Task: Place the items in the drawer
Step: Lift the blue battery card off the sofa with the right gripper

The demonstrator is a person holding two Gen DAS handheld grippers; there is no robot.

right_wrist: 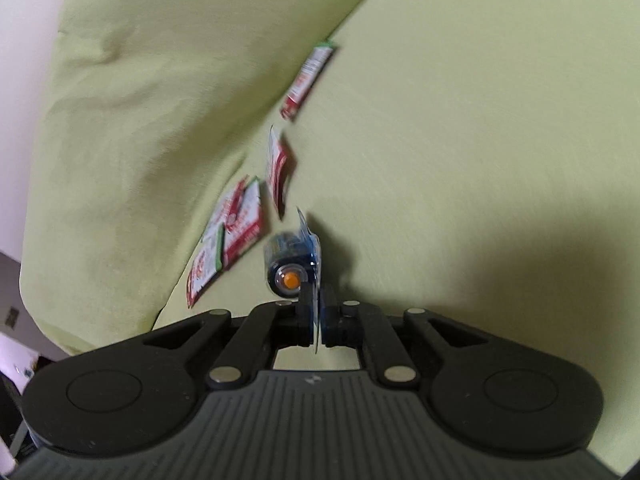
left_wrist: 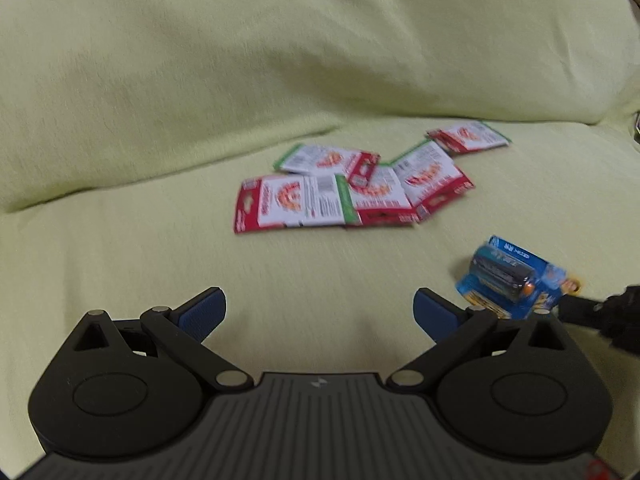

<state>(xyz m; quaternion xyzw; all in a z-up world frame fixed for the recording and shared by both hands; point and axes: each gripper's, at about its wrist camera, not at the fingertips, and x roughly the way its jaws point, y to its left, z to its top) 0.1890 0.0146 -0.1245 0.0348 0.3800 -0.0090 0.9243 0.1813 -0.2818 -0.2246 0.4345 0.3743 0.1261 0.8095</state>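
Note:
Several red, white and green sachets (left_wrist: 352,184) lie in a loose overlapping pile on a yellow-green cushioned seat (left_wrist: 280,264). My left gripper (left_wrist: 320,314) hovers open in front of the pile, nothing between its blue pads. A blue battery blister pack (left_wrist: 512,276) is lifted off the seat at the right, held by its card edge. In the right wrist view my right gripper (right_wrist: 318,304) is shut on that battery pack (right_wrist: 294,264), seen edge-on with an orange battery end facing me. The sachets (right_wrist: 236,236) trail away to the left of it. No drawer is in view.
A plump back cushion (left_wrist: 280,60) of the same yellow-green fabric rises behind the sachets. A pale wall (right_wrist: 28,40) shows at the left of the right wrist view. Bare seat fabric (right_wrist: 480,140) spreads to the right of the pack.

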